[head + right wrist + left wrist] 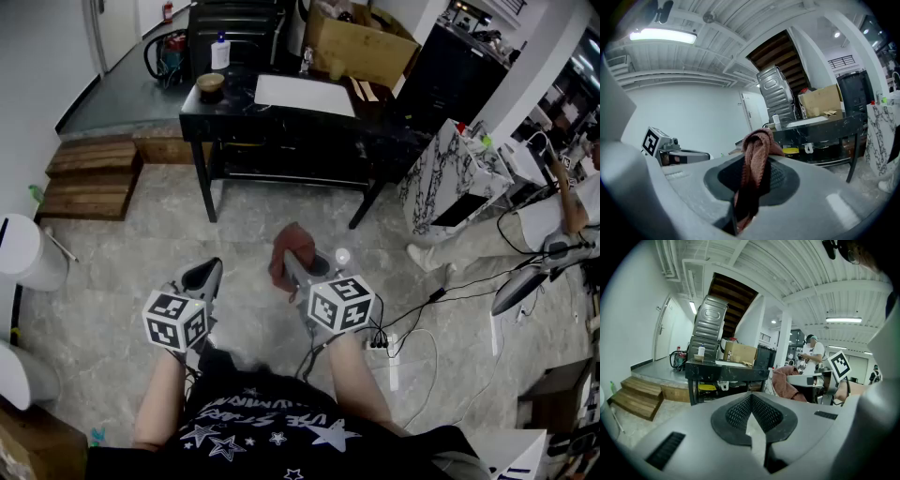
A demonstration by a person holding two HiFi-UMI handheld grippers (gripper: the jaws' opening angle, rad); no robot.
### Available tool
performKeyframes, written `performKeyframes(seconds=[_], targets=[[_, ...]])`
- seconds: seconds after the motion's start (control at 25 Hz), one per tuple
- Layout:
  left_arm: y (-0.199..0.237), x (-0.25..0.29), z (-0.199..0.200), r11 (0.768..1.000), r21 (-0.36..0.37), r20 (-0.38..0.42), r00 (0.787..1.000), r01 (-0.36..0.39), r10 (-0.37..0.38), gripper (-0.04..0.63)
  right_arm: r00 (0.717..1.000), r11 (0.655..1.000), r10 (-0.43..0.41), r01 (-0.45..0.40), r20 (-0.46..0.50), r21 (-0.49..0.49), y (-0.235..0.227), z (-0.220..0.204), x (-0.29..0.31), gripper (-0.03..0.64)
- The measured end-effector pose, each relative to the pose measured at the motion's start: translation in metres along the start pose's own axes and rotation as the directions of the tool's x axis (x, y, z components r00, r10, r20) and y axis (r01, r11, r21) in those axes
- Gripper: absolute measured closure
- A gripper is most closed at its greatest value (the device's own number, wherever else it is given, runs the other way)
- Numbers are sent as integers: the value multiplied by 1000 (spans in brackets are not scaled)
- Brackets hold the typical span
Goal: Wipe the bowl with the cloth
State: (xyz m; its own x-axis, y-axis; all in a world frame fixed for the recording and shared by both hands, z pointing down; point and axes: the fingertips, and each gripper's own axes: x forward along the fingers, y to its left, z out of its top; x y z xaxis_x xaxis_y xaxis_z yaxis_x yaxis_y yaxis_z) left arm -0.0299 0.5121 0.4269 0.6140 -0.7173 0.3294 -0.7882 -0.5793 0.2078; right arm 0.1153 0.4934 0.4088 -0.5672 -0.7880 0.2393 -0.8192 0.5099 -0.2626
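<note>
A small brown bowl (211,84) stands on the far left corner of a black table (281,117), well ahead of both grippers; it is tiny in the left gripper view (698,357). A reddish-brown cloth (292,247) hangs from my right gripper (294,264), whose jaws are shut on it; the cloth (757,157) bunches up between them. My left gripper (208,274) is held beside it at the left, shut with nothing between its jaws (750,398). Both are held over the floor, short of the table.
On the table are a white bottle (220,52), a white sheet (305,94) and a cardboard box (361,42). Wooden steps (94,178) lie at the left, a marbled cabinet (450,178) and a person (562,211) at the right. Cables and a power strip (394,361) lie on the floor.
</note>
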Motion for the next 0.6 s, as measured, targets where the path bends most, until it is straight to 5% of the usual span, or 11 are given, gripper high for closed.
performKeyframes(seconds=[0.6], targets=[[-22, 5, -11, 999, -22, -27, 999, -30, 30, 588, 999, 999, 28, -28, -21, -39, -16, -1, -21, 548]])
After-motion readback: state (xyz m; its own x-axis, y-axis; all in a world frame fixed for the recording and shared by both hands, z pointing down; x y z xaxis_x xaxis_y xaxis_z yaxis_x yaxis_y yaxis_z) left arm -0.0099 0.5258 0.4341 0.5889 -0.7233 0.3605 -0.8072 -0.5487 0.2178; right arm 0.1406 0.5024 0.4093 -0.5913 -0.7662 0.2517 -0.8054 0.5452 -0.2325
